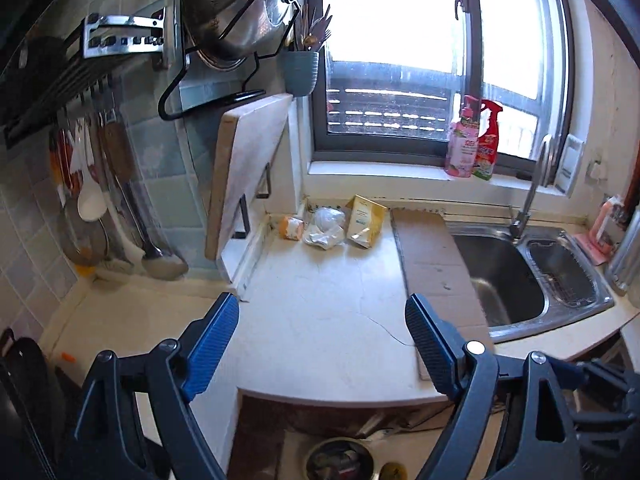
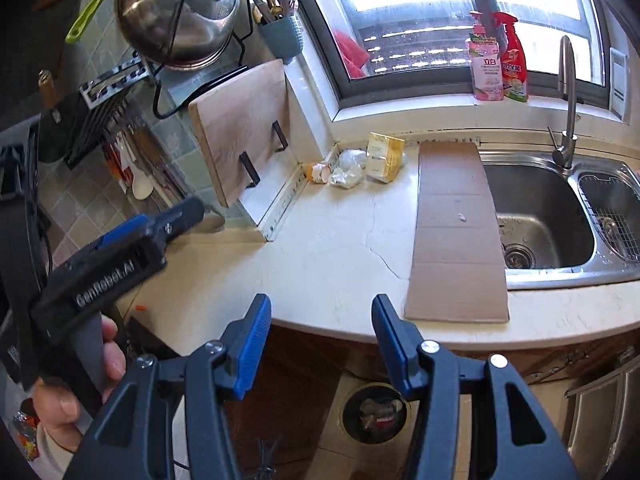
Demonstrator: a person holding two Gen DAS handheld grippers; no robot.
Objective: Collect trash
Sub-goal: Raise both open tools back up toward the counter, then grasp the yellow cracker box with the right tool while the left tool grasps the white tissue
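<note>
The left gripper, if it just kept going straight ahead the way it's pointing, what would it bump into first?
Probably the bare countertop: the open left gripper points down across it toward the crumpled white wrapper at the back wall. Depth is hard to judge.

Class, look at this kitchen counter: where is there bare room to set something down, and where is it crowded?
Bare: the white counter between the upright wooden cutting board and the flat brown cardboard sheet, forward to the front edge. Crowded: the back corner below the window, holding the eggshell, crumpled white wrapper and yellow carton.
</note>
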